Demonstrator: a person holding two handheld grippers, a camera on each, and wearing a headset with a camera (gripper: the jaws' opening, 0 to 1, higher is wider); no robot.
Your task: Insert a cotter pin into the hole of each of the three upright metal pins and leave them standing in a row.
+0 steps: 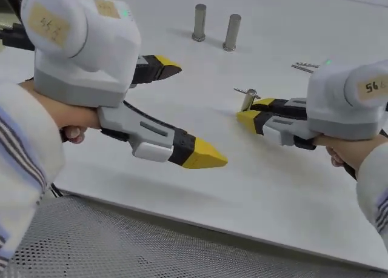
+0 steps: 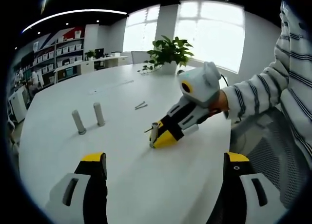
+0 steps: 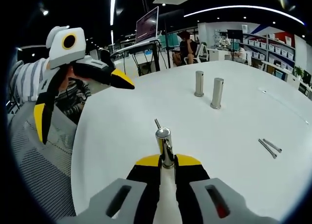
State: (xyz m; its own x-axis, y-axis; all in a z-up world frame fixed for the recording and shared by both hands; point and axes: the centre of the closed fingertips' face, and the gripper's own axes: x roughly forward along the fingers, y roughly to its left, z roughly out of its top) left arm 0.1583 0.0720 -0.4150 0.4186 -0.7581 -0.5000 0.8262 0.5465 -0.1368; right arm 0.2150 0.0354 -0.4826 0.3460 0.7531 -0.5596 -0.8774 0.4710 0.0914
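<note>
We find the right gripper (image 3: pixel 167 161) clenched on one metal pin (image 3: pixel 164 138), steadying it upright on the desk (image 3: pixel 122 116). A cotter pin (image 3: pixel 157 122) appears to sit through its hole. The left gripper (image 2: pixel 165 160) hangs released, well apart. Two bare pins (image 3: pixel 199 83) stand beyond, with spare cotter pins (image 3: pixel 269 147) near them.

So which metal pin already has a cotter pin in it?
The pin clamped in the right gripper: a cotter pin sticks out near its top. The two standing pins are bare.
</note>
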